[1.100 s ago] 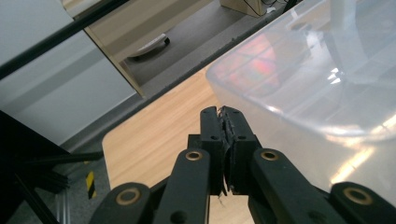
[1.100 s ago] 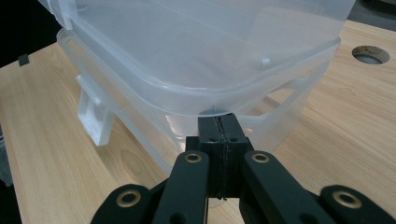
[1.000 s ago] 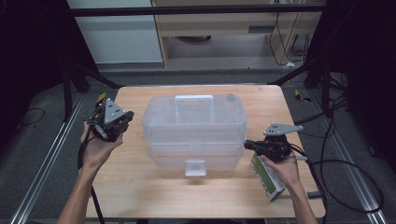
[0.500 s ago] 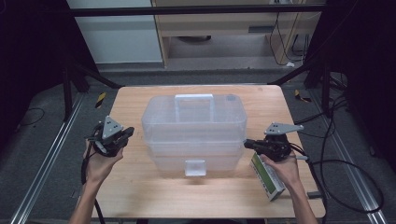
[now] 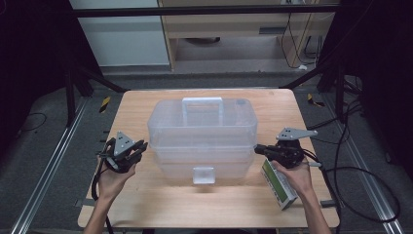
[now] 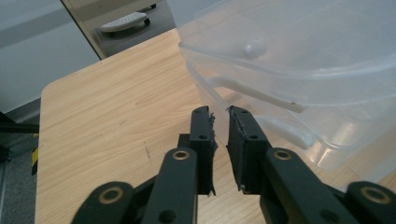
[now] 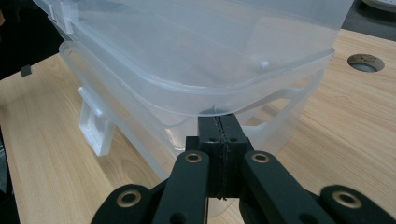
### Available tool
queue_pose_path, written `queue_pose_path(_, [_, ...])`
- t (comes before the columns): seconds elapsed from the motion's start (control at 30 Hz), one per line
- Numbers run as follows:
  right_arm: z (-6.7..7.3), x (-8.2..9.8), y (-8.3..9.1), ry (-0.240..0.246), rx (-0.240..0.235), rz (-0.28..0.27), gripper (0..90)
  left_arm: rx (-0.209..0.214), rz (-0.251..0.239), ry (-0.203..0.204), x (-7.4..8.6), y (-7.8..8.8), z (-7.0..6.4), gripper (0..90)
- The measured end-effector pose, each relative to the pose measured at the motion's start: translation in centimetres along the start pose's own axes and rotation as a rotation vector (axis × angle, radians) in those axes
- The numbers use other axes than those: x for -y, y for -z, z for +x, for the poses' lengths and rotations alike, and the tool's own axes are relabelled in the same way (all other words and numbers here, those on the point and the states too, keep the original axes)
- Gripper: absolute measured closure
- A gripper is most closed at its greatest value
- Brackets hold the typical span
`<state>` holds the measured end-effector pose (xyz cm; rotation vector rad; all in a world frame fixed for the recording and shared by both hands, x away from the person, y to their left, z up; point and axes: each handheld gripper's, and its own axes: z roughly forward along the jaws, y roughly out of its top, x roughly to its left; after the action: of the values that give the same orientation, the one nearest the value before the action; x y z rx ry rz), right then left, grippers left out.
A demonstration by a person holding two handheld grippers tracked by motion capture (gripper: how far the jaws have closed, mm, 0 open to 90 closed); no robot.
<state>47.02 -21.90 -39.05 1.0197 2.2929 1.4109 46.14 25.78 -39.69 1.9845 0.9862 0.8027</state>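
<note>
Your left hand (image 5: pixel 113 178) comes up from the bottom edge and holds the left gripper (image 5: pixel 139 147) low over the wooden table (image 5: pixel 146 112), its tips just beside the left end of the box; in the left gripper view its black, rough-faced jaws stand a narrow slot apart, with nothing between them, aimed at the box's lower rim. The clear plastic storage box (image 5: pixel 202 134) sits in the middle of the table; it is translucent and smooth, with rounded corners, a stepped lid, a flat carry handle (image 5: pixel 202 103) on top and a white front latch (image 5: pixel 203 174); the table is pale wood grain with rounded corners and a round cable hole (image 7: pixel 365 62) seen in the right gripper view. Your right gripper (image 5: pixel 258 149) lies level, pointing left at the box's right end; its jaws are pressed flat together, tips just under the lid's rim. Your right hand (image 5: pixel 294 176) rests above a green and white carton (image 5: pixel 278 184) lying flat near the table's right front edge.
</note>
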Motion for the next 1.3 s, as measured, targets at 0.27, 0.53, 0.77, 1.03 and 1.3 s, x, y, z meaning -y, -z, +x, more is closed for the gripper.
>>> queue_pose_path(0.27, [0.0, -0.1, 0.1, -0.003, 0.002, -0.008, 90.0, 0.003, -0.012, -0.007, 0.3, -0.2, -0.6, 70.4])
queue_pose_path(0.53, [0.0, -0.3, 0.1, 0.002, 0.004, -0.014, 90.0, -0.005, -0.042, -0.015, 0.1, -0.2, -1.2, 63.5])
queue_pose_path(0.77, [0.0, -0.4, 0.1, 0.001, 0.008, -0.02, 90.0, -0.015, -0.066, -0.02, -0.1, -0.2, -1.5, 62.6])
queue_pose_path(1.03, [0.0, -0.6, 0.1, 0.001, 0.009, -0.02, 90.0, -0.019, -0.112, -0.009, -0.4, 0.3, -1.7, 63.1])
queue_pose_path(1.3, [-0.1, -0.6, 0.1, 0.002, 0.009, -0.026, 90.0, -0.019, -0.129, -0.013, -0.7, 0.0, -2.0, 63.4])
